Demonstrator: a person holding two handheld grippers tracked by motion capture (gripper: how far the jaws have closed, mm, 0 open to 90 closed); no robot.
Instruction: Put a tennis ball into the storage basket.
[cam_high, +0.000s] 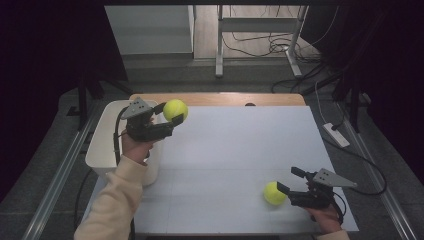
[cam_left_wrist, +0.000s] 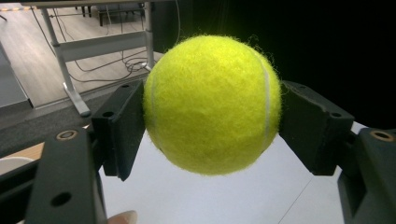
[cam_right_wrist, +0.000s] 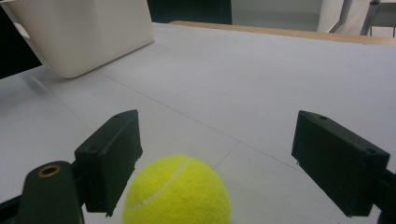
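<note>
My left gripper is shut on a yellow tennis ball, held in the air over the table's far left, beside the white bin. Up close, that ball sits squeezed between the left gripper's two black pads. A second tennis ball lies on the white table near the front right. My right gripper stands open there, its jaws set wide just behind this ball, which lies low between them and closer to the left jaw in the right gripper view.
The white bin stands at the table's left edge, beyond the white tabletop. A wooden strip runs along the far edge. Table legs and cables lie on the floor behind.
</note>
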